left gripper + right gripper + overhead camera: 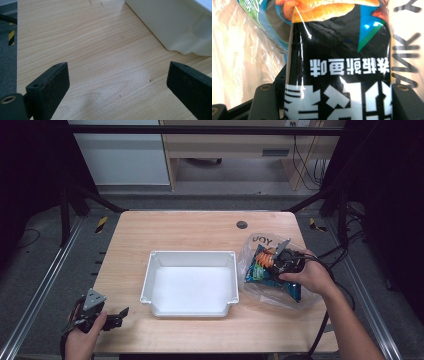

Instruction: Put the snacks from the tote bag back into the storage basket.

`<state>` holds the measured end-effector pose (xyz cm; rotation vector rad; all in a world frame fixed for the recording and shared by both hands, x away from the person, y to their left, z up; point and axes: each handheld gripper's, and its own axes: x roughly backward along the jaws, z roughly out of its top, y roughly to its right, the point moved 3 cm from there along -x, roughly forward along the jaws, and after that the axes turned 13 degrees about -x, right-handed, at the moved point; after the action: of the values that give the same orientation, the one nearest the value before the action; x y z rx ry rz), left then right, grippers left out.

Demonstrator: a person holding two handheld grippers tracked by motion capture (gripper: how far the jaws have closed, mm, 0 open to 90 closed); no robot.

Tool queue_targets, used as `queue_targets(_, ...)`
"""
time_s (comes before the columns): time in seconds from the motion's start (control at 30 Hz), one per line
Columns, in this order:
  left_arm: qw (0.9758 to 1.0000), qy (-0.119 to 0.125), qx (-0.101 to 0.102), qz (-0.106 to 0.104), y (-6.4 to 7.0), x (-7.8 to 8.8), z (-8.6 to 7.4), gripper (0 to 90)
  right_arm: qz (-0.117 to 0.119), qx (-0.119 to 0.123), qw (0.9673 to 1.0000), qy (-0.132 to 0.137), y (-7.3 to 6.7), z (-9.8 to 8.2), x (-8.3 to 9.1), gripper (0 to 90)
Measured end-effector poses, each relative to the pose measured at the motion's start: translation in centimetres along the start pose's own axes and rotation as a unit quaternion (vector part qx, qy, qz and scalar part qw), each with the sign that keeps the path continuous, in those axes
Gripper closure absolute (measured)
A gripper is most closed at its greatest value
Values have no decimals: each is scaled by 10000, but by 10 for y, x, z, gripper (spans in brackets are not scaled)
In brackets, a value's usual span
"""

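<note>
Hand-held gripper [274, 261] over wooden table [190, 232]

The snack packet [337, 62] is cut off at the right gripper view's edges.

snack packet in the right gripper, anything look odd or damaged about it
Nothing stands out. The black snack packet sits between the right gripper pads, inside the clear plastic bag; it's glossy and creased, with no tear or spill visible. The white bin sits square on the table.

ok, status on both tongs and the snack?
Left tongs open over bare table. Right tongs shut on snack packet inside plastic bag. White bin unobstructed.
</note>
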<state>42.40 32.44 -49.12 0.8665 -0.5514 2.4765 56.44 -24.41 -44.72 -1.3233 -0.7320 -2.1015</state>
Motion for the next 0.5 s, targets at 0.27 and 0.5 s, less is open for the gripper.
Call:
queue_targets(0.27,10000,8,16,0,0,0,0,41,-136,9,9999,73,2,-2,12,386)
queue_targets(0.5,9999,145,11,-33,0,1,2,40,-213,-61,9994,275,5,-6,25,389)
